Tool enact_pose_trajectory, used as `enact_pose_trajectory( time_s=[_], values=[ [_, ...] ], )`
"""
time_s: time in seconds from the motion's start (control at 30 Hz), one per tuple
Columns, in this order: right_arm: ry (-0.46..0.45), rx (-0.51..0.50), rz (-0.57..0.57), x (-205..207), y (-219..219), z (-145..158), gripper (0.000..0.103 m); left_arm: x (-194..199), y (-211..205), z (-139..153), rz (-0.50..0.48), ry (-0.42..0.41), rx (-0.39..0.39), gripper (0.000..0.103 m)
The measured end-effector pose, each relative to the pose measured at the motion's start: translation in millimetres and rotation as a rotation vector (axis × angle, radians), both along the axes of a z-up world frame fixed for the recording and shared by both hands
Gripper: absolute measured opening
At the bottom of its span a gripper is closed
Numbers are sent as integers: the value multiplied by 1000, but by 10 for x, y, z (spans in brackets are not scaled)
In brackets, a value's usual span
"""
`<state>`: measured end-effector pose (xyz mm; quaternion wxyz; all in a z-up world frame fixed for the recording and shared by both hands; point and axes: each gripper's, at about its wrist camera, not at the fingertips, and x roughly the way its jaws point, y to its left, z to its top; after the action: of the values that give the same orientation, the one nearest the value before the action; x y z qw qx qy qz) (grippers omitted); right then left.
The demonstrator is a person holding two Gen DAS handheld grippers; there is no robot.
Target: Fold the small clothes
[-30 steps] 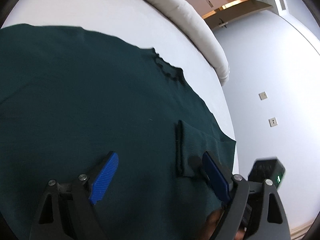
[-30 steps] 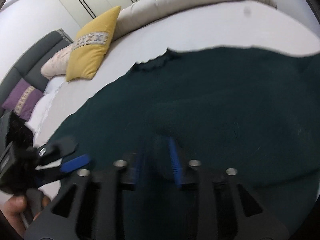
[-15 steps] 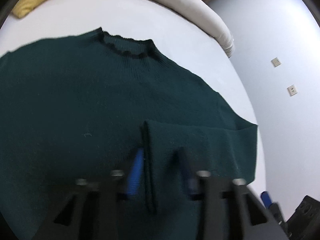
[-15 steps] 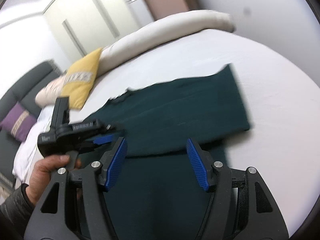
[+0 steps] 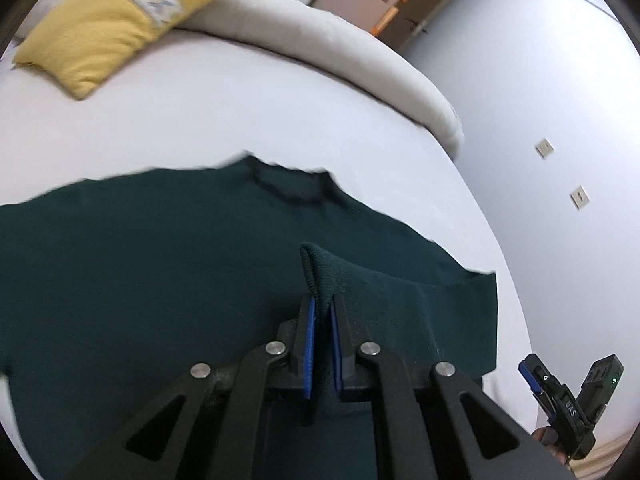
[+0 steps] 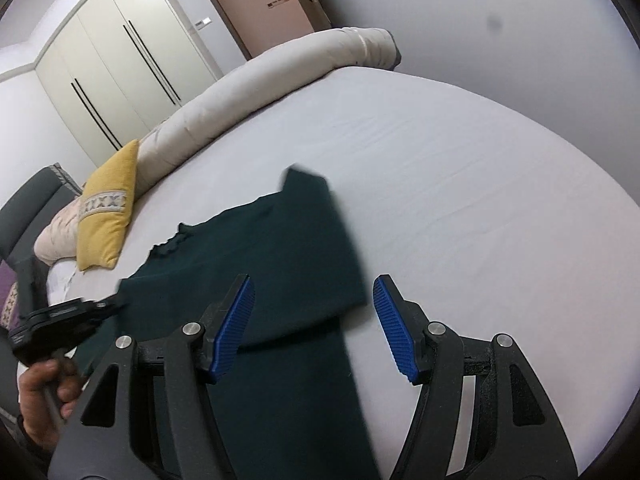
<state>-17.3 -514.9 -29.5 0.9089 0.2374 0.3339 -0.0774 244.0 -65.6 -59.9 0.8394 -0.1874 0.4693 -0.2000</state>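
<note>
A dark green knit sweater (image 5: 160, 260) lies spread on the white bed sheet (image 5: 240, 112), neckline toward the pillows. My left gripper (image 5: 322, 300) is shut on the ribbed cuff (image 5: 318, 268) of the sleeve folded across the body, and the cuff stands pinched up between the blue pads. In the right wrist view the sweater (image 6: 288, 248) lies ahead, its right sleeve folded inward. My right gripper (image 6: 314, 280) hovers open over the sweater's right edge with nothing between its fingers. The left gripper (image 6: 110, 304) shows there at the left, held by a hand (image 6: 40, 392).
A yellow pillow (image 5: 108, 28) and a long rolled cream duvet (image 5: 320, 48) line the far side of the bed. Bare sheet (image 6: 460, 184) stretches to the right of the sweater. A wardrobe (image 6: 120, 72), a door and a grey headboard (image 6: 24, 216) stand beyond.
My left gripper went from wide open to shut on the sleeve cuff and lifted it. My right gripper drew back toward the sweater's right edge and stands open.
</note>
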Motion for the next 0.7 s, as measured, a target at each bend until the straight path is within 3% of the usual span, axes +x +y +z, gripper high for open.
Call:
enact_pose_trajectory(
  time_s=[0.17, 0.43, 0.53, 0.6, 0.67, 0.7],
  values=[
    [46, -35, -9, 415, -87, -81, 60, 141, 497, -256, 93, 65, -24, 8],
    [111, 4, 56, 1160, -252, -177, 58, 145, 552, -473, 94, 88, -31, 8],
    [166, 4, 79, 1447, -194, -294, 52, 151, 505, -468, 91, 82, -23, 8],
    [217, 26, 88, 1646, -207, -441, 35, 156, 516, -447, 88, 78, -20, 8],
    [255, 1, 86, 1780, -197, -543, 30, 203, 474, -421, 75, 64, -1, 8],
    [252, -14, 90, 1825, -180, -559, 22, 218, 447, -414, 70, 57, 8, 8]
  ],
)
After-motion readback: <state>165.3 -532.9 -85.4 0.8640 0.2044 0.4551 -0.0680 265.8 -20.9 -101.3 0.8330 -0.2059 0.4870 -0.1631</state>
